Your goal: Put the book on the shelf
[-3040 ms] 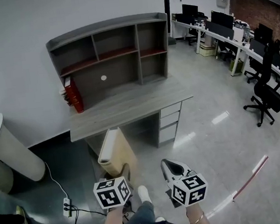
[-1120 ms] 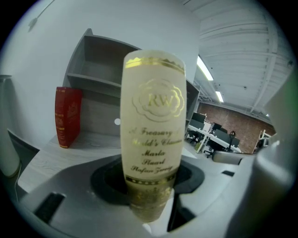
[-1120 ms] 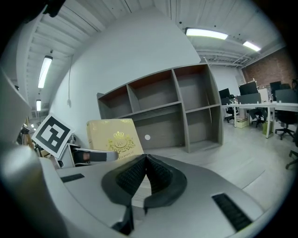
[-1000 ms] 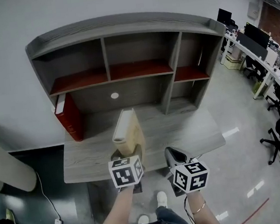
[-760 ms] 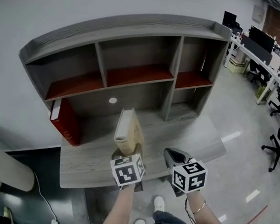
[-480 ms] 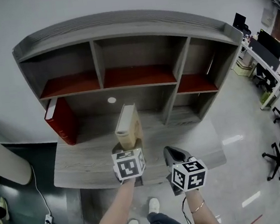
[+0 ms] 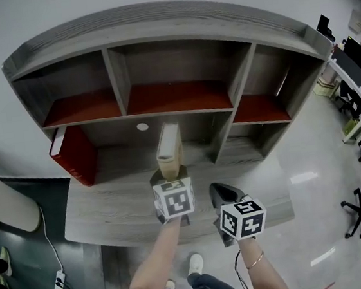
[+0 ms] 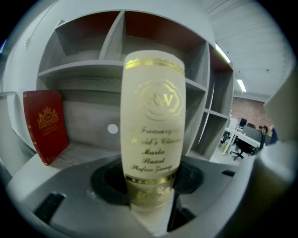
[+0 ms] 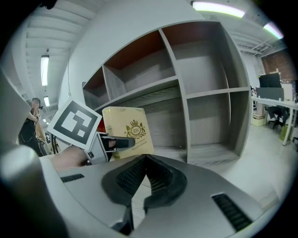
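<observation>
Left gripper jaws are pinching the cream book (gilt "RW" spine); right gripper jaws are sitting pressed together.

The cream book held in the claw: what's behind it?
Behind the cream book stands the grey shelf unit with its open compartments. A red book leans at the left. The cream book covers the shelf's middle part straight behind it.
</observation>
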